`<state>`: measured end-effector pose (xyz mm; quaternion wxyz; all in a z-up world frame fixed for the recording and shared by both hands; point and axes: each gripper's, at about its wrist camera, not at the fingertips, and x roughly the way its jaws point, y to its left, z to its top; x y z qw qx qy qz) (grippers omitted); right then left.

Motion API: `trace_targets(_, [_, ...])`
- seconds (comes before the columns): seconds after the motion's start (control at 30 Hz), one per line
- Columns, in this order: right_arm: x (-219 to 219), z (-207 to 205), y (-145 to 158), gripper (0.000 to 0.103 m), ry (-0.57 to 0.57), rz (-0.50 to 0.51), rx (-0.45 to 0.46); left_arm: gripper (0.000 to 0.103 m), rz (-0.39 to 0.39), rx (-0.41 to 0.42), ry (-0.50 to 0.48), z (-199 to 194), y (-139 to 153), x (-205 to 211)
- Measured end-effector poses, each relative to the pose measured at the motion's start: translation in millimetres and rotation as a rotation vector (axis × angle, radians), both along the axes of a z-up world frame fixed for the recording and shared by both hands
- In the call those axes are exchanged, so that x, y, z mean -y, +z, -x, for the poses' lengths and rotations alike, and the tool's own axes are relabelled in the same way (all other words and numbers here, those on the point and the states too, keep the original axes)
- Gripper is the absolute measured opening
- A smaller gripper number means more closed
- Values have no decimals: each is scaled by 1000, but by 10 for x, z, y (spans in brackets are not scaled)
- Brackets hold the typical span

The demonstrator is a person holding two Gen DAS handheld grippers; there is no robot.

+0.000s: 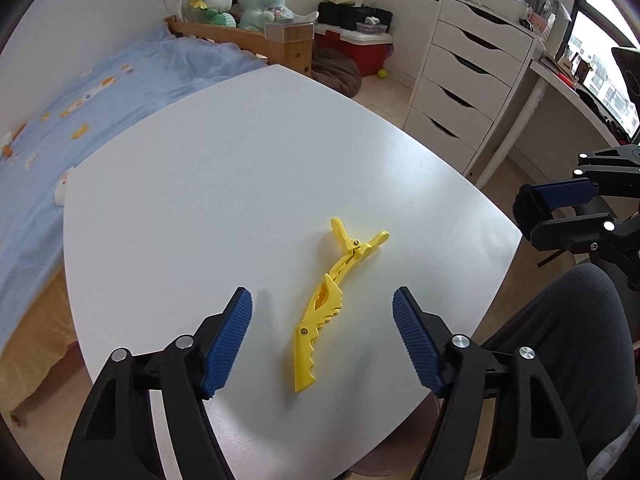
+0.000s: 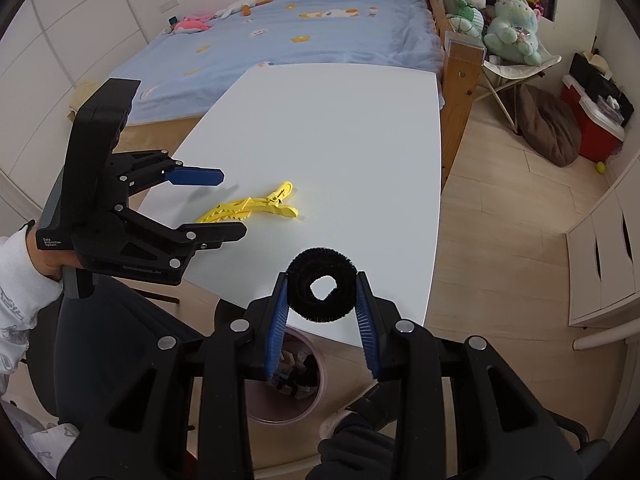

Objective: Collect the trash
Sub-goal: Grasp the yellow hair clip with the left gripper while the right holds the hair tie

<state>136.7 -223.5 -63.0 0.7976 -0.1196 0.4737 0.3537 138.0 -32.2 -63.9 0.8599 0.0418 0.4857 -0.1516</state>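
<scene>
A yellow plastic hair clip (image 1: 320, 320) lies on the white table (image 1: 240, 180), near its front right part. My left gripper (image 1: 322, 300) is open and straddles the clip, one blue pad on each side, neither touching it. From the right wrist view the clip (image 2: 248, 206) lies between the left gripper's fingers (image 2: 234, 205). My right gripper (image 2: 322, 280) is shut on a black fuzzy ring (image 2: 304, 276), held over the table's near edge. In the left wrist view the ring (image 1: 528, 208) and right gripper (image 1: 532, 210) sit off the table's right edge.
A round pinkish bin (image 2: 256, 416) with scraps in it stands on the floor under the table's near edge, below the right gripper. A blue-covered bed (image 1: 100, 92) borders the table. White drawers (image 1: 460, 80) stand at the right. A person's dark-clad leg (image 1: 560, 340) is close by.
</scene>
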Motion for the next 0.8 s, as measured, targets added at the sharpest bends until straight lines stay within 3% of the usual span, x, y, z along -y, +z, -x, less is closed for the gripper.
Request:
trace_targets(0.23, [-25, 5, -10, 33, 7, -5, -4, 24, -19, -28, 2, -3, -55, 30])
trace_targets(0.33, [-34, 0, -15, 33, 8, -6, -5, 16, -21, -27, 19, -4, -44, 20])
trace_targets(0.8, [-76, 47, 66, 33, 25, -30, 16, 13, 9, 3, 83, 217, 168, -45])
